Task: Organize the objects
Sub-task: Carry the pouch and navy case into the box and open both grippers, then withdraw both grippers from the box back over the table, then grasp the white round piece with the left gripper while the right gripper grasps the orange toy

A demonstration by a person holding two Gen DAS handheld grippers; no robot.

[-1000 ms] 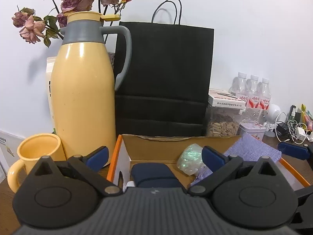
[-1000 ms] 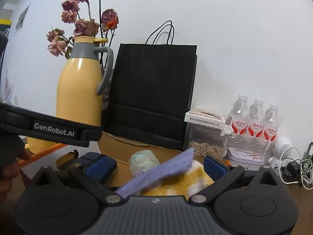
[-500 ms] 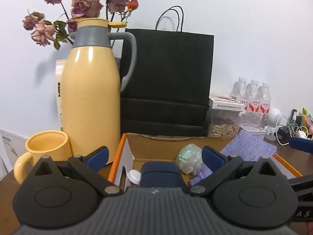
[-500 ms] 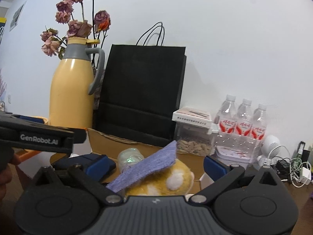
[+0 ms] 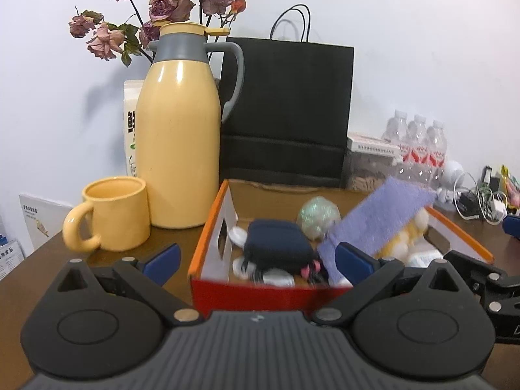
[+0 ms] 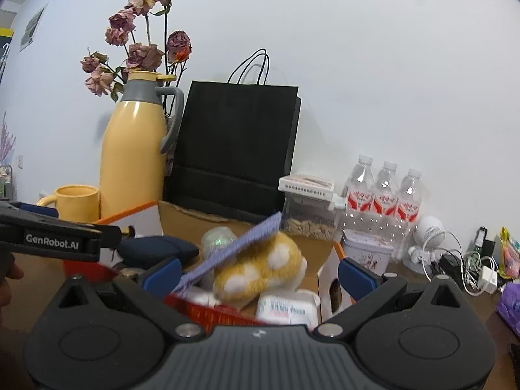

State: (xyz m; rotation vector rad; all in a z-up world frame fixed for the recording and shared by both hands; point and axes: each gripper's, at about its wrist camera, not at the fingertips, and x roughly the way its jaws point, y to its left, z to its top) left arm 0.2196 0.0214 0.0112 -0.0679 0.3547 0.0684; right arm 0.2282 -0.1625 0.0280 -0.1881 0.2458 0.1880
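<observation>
My left claw (image 5: pixel 256 255) stands wide open and holds nothing, its blue pads either side of the near red wall of the cardboard box (image 5: pixel 260 295); my right claw (image 6: pixel 258 269) is likewise spread and empty, hovering at the box's near right corner; neither touches anything that I can see. Inside the box, going outward from the left claw, lies a dark navy pouch (image 5: pixel 276 247) on some small white pieces, then an iridescent greenish ball (image 5: pixel 318 216) toward the back wall; a purple cloth (image 6: pixel 230 252) leans tilted across a yellow plush toy with white spots (image 6: pixel 260 269), and a white tissue pack (image 6: pixel 287 305) sits just in front of the plush. Beyond the box, on the worktop, stand a yellow mug (image 5: pixel 112 213) and a tall yellow thermos jug (image 5: pixel 180 146), the mug just beside the box's left wall, with a black paper bag (image 5: pixel 286 110) behind. The risks as I judge them: the cloth is only propped, so a nudge to the plush could slide it over the rim; a sideways sweep of my left claw could knock the mug; both claws working the same box could collide.
</observation>
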